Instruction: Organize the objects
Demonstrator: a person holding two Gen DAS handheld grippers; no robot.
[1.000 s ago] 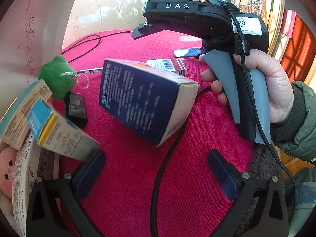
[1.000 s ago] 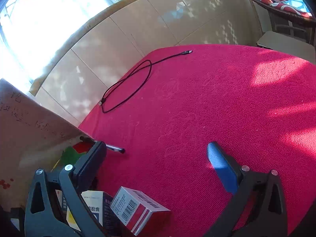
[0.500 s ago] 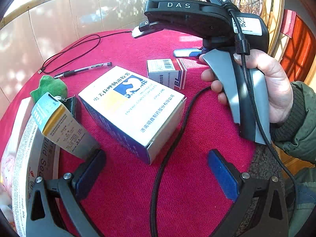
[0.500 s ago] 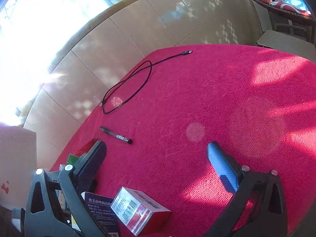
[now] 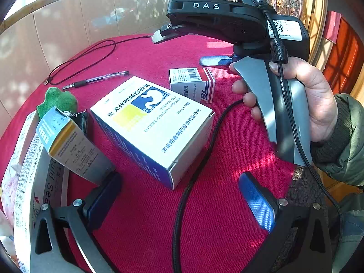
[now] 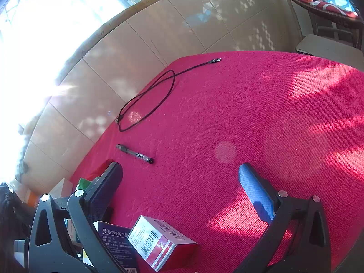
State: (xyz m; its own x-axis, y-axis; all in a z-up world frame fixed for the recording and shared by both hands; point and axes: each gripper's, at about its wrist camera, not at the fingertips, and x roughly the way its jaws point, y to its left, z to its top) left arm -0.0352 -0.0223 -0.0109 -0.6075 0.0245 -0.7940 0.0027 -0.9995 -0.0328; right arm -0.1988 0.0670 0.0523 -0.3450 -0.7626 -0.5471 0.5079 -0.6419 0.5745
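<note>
Since a second ago the white-and-blue box (image 5: 152,125) has tipped from standing on edge to lying flat, printed face up, on the red cloth (image 5: 227,204), and the pale sheet that filled the upper left of both views is gone, so the pen (image 5: 95,79) and cable (image 5: 84,59) now show in full. The left gripper (image 5: 179,195) hovers low over the near edge of the cloth, fingers wide apart and holding nothing; its left finger (image 5: 102,198) sits just beside a tilted grey-and-blue box (image 5: 72,143), which leans among other packs at the left edge. The right gripper (image 5: 182,45) is held up over the middle of the cloth by a hand (image 5: 314,104) in a green sleeve, wrapped round the grey grip; in its own view its fingers are also spread wide and empty (image 6: 179,193). A small red-and-white box (image 5: 193,84) stands just behind the big box, near the right gripper's lower finger. A green plush toy (image 5: 56,100) lies towards the left edge, the pen beyond it, and the cable loops near the far edge. No container shows clearly.
</note>
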